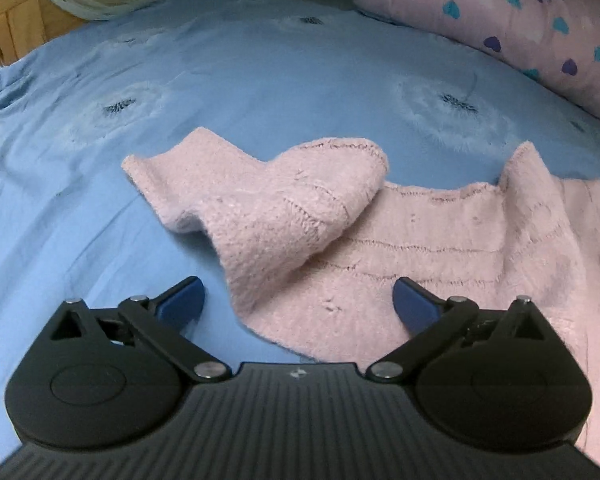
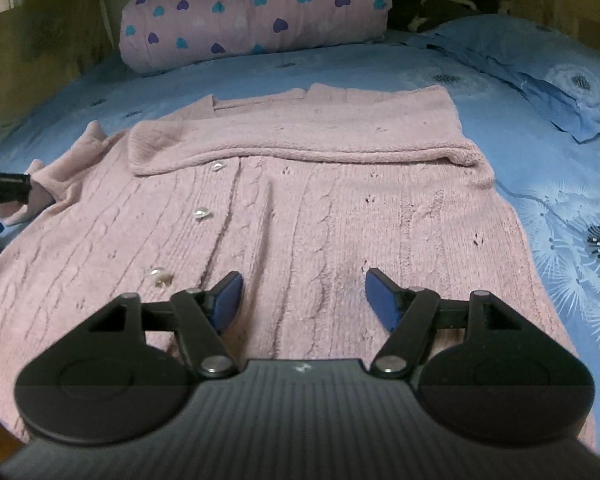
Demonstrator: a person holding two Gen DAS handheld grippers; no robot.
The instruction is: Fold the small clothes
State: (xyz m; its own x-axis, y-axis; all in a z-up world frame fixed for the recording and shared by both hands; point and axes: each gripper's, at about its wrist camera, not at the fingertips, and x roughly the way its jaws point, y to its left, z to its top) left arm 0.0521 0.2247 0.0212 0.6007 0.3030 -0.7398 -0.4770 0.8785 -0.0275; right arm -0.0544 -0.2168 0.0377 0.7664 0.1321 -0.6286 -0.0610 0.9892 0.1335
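1. No text, label, brand, number or sign can be read in either view.
2. Only a small pale mark, too small to be read, is seen on each gripper body at 6 o'clock.

Pink cable-knit cardigan (image 2: 300, 216), blue dandelion-print sheet (image 1: 260, 80)

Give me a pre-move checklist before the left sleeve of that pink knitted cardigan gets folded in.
1. Left tongs open, nothing between them: ok.
2. Right tongs open, empty, over the pink knitted cardigan: ok.
3. Right sleeve already folded across the chest: ok.
4. Left sleeve lying flat: not ok, it is crumpled and partly flipped over the body.
5. Left sleeve's cuff within view for a grasp: ok.
6. Blue dandelion-print bedsheet bare beside the sleeve: ok.
7. Cardigan's hem straight: cannot tell, hidden behind the tongs.
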